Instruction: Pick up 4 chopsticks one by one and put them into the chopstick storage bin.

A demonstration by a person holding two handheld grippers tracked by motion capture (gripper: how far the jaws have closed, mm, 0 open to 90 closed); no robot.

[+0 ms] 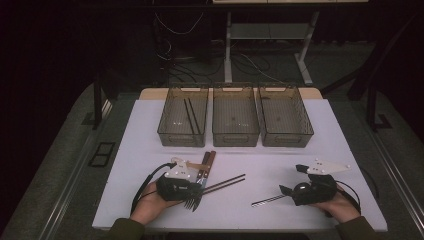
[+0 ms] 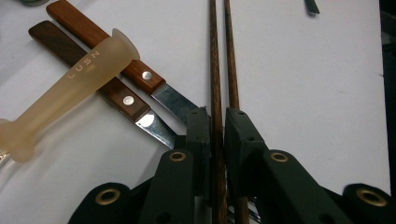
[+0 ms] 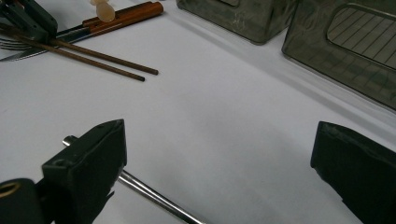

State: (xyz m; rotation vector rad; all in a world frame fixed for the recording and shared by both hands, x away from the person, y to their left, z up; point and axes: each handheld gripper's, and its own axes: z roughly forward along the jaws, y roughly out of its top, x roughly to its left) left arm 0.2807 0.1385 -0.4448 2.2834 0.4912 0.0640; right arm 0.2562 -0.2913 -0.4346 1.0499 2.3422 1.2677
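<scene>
Two brown chopsticks (image 1: 225, 183) lie side by side at the front of the white table (image 1: 280, 160). My left gripper (image 1: 202, 188) is shut on one chopstick (image 2: 215, 70), which runs up between the jaws. Its twin (image 2: 229, 56) passes under the right-hand jaw. Two wooden-handled knives (image 2: 116, 70) and a translucent plastic handle (image 2: 70, 93) lie just beside them, with forks (image 1: 192, 202) under the gripper. My right gripper (image 1: 292, 179) rests low at the front right. In the right gripper view it (image 3: 219, 135) stands wide open, holding nothing. A thin metal utensil handle (image 3: 149, 193) lies beneath one jaw.
Three smoky plastic bins stand in a row at the back: the left bin (image 1: 172, 136) holds dark chopsticks (image 1: 191, 116), then come the middle bin (image 1: 235, 137) and the right bin (image 1: 287, 139). Bare white table lies between the bins and the grippers.
</scene>
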